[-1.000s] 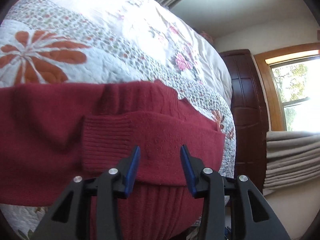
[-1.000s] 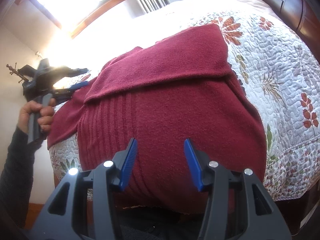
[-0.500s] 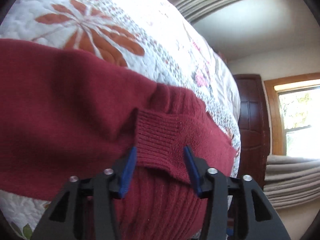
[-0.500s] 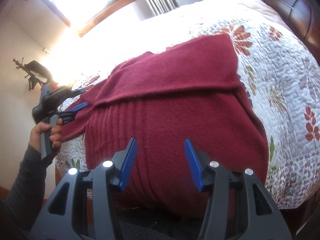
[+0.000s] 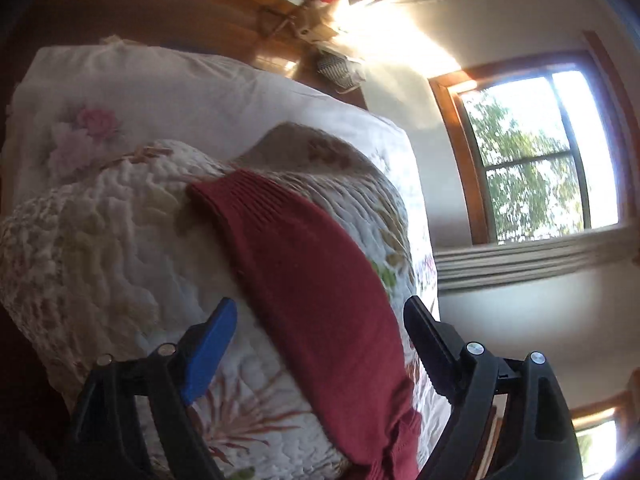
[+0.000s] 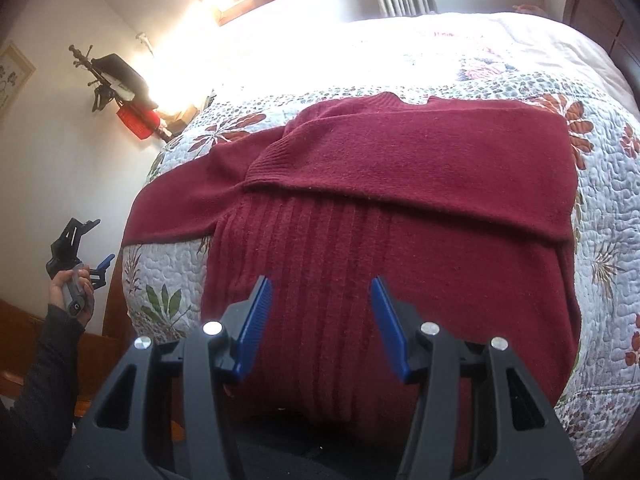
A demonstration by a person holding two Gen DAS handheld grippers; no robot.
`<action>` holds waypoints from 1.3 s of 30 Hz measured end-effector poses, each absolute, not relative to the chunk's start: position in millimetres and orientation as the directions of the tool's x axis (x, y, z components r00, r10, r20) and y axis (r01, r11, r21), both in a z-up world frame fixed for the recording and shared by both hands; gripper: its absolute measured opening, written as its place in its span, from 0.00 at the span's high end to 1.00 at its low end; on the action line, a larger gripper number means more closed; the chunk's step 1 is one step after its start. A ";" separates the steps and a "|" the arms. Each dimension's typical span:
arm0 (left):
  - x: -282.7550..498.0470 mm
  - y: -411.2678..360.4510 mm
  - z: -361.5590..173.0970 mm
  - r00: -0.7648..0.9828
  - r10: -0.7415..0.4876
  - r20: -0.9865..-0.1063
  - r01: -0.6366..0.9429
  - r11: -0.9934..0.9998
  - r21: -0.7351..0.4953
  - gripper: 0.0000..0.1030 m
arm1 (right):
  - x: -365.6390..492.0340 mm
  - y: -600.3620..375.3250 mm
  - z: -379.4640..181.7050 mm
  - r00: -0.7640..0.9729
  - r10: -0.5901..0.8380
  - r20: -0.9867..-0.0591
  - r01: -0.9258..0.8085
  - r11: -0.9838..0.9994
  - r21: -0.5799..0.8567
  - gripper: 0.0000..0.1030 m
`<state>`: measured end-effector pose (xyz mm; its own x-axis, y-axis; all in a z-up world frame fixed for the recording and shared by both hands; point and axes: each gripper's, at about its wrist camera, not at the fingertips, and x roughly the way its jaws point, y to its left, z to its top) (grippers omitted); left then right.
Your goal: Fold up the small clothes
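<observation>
a dark red sweater lies on the quilted floral bed, 1 sleeve stretched to the left and the other folded across its chest. the right gripper hovers over the near hem, jaws open and empty. the left gripper, held off the bed's left side by a hand, has its jaws wide apart with the sleeve running between them, not clamped.

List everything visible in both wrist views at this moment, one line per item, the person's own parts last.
Dark red knit sweater: one, spread on the bed, one sleeve folded across.
White floral quilted bedspread: one, under the sweater.
Wooden-framed window: one, right of the bed.
Dark wooden headboard: one, behind the pillows.
Left gripper: black with blue pads, open, off the bed's left edge.
Right gripper: open, above the hem.
Left hand: dark sleeve.
</observation>
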<state>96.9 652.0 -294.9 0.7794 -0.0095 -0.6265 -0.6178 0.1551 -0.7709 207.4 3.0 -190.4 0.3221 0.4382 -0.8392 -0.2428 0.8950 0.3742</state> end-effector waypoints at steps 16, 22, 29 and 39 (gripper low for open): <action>131.2 686.6 -309.7 0.692 0.029 -0.722 -0.709 0.219 -0.670 0.91 | 202.4 -9.7 -192.3 0.332 0.407 -0.851 -0.194 0.912 0.360 0.50; 147.7 648.4 -204.5 0.811 0.070 -0.581 -0.554 0.414 -0.722 0.93 | 200.8 -18.4 -188.8 0.351 0.420 -0.837 -0.190 0.907 0.376 0.50; 190.9 538.0 -59.5 0.918 -0.041 -0.394 -0.249 0.713 -0.655 0.93 | 201.0 -31.4 -187.6 0.358 0.459 -0.813 -0.174 0.889 0.425 0.50; 264.1 364.3 -22.7 0.868 -0.269 -0.417 0.046 0.880 -0.472 0.93 | 192.5 -72.2 -183.8 0.399 0.481 -0.781 -0.098 0.869 0.485 0.49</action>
